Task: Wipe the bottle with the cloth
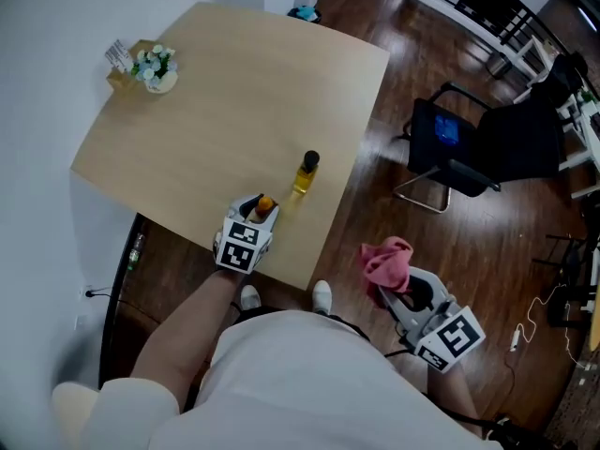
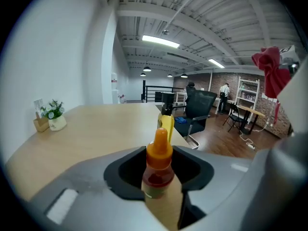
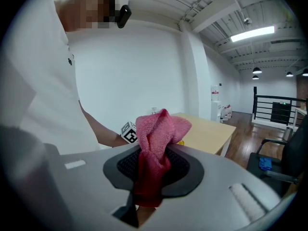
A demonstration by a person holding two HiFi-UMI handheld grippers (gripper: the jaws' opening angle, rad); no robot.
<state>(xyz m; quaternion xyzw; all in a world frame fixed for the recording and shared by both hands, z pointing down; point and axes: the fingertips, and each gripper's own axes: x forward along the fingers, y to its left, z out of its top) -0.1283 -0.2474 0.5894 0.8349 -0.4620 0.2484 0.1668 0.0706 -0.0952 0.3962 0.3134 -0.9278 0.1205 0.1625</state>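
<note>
Near the front edge of a pale wooden table (image 1: 234,101), the left gripper (image 1: 259,210) is clenched on a small bottle (image 1: 264,203) with an orange cap. Its own view shows that bottle upright and pinched between the jaws. Whether its base touches the tabletop I cannot tell. Just beyond it a yellow bottle (image 1: 306,172) with a black cap stands on the table, apart from the gripper. At the far left corner sits a flower pot (image 1: 158,69) beside a small card holder (image 1: 119,57). The table stands by a white wall (image 1: 56,82) on a dark wooden floor (image 1: 375,195), with a black chair (image 1: 469,143) off to its right.

The right gripper (image 1: 396,287) hangs over the floor, off the table's right side and well apart from both bottles. Its jaws grasp a pink cloth (image 1: 386,261) that bunches up above them.

Only the head view shows the person's white shoes (image 1: 322,295) at the table edge. Only the left gripper view takes in the strip lights (image 2: 160,41) on the ceiling and, far off, a brick wall (image 2: 216,78) and shelves (image 2: 248,95). Only the right gripper view shows the cloth's darker lower end hanging down between the jaws.
</note>
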